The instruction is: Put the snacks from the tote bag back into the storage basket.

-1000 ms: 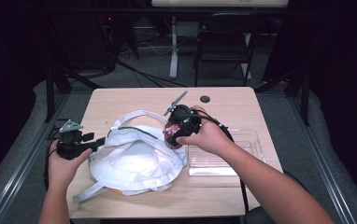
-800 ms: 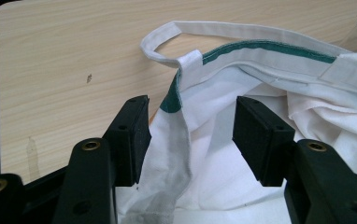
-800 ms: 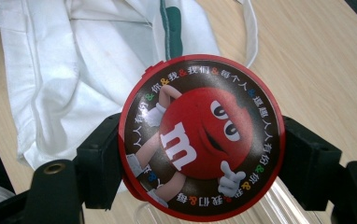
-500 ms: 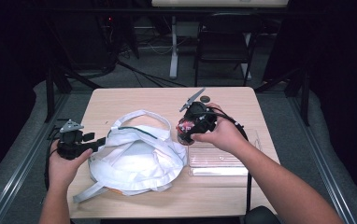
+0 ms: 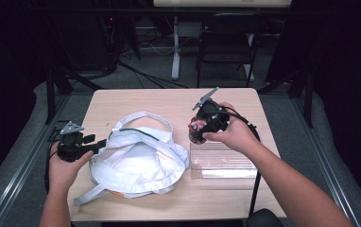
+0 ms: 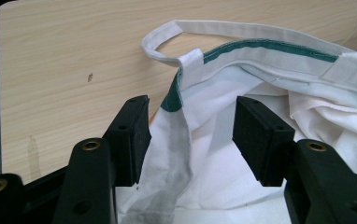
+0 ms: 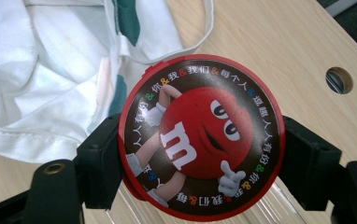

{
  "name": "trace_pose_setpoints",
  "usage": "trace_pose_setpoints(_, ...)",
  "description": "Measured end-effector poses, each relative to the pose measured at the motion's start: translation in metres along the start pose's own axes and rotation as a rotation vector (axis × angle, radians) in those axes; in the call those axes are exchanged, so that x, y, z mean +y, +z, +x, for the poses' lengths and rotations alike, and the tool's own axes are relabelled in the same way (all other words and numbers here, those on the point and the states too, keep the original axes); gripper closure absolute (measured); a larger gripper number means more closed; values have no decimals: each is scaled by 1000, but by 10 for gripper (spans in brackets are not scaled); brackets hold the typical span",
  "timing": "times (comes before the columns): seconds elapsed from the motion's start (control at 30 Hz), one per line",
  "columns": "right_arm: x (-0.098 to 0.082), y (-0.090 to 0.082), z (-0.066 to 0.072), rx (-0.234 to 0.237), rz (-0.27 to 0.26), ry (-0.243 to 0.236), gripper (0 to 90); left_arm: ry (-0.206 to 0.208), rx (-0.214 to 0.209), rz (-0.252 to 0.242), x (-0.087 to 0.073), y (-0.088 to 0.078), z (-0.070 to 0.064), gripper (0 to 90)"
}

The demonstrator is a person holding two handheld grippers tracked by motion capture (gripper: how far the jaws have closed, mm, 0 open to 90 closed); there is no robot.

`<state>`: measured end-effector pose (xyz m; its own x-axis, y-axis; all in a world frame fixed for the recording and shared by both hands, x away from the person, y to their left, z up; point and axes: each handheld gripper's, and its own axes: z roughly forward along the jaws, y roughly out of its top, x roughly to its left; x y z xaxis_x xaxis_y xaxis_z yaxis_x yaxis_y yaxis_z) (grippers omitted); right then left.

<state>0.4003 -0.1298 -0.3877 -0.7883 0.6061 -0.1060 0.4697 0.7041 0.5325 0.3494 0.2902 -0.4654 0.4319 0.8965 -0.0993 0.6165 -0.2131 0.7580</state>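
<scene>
round red candy tin pinched in the right gripper, held above the table.

the tin's printed lid faces the gripper camera, its edges squeezed between the two jaws; being round, it has no long axis. it hangs between the white cloth bag and a clear plastic tray. the left gripper has its jaws spread, with the bag's rim, where the green trim runs, lying between them.

The round red tin carries a large white letter "m" on the red candy figure at its centre. A ring of small white Chinese characters, separated by coloured "&" signs, runs around the dark rim; individual characters are too small to read reliably.
</scene>
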Motion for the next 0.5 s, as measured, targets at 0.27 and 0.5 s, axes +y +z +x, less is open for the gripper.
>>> trace_pose_setpoints(0.27, -3, 11, -14, 10, -7, 24, 252, 2, 0, -2, 0, 2, 1, 459)
trace_pose_setpoints(0.5, -12, 23, -18, 7, 6, 37, 252, 5, -6, 1, 4, 5, 1, 459)
